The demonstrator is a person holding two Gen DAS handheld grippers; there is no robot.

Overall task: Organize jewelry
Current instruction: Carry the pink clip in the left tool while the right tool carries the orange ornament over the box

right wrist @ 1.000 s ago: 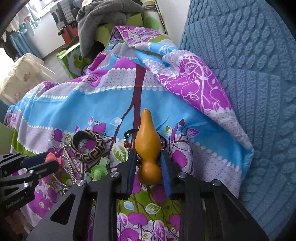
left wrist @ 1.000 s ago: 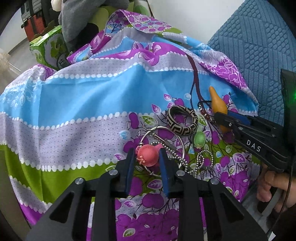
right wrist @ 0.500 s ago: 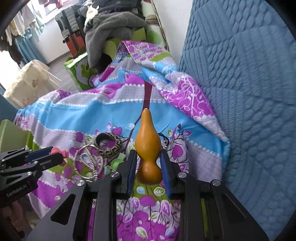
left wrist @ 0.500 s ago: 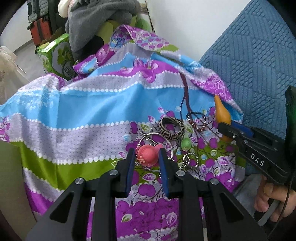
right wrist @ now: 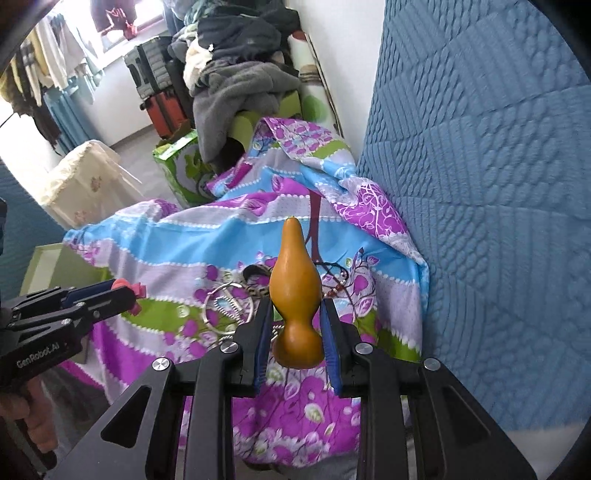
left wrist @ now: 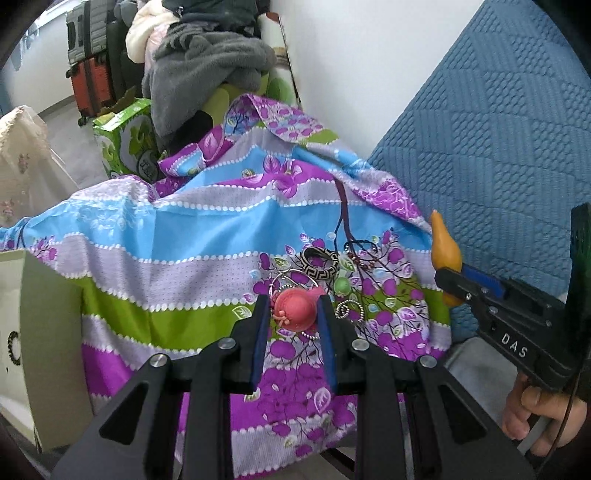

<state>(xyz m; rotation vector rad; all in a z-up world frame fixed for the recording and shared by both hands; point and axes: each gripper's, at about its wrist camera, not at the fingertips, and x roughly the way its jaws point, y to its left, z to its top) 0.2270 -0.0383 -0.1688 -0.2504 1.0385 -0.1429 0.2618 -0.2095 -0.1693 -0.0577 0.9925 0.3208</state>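
The far, blue-striped part of the floral cloth [left wrist: 207, 225] lies bare and gives open room for a pass. Nearer, the patterned bangle [left wrist: 319, 261], metal hoop [left wrist: 295, 276], beaded cord [left wrist: 360, 253] and green bead [left wrist: 341, 285] crowd together on the cloth. The blue quilted wall [right wrist: 480, 192] closes off the right side, touching the cloth's edge. A grey clothes heap [left wrist: 207, 66] blocks the far end.

Bright, even daylight, pouring from the window [right wrist: 110, 26] at far left, blown out white there. Soft, weak shadows under the floral cloth [left wrist: 207, 236]. Strong fisheye bending and dark vignette away from the cloth, toward every corner. Sharp on the cloth, slightly soft far behind it.
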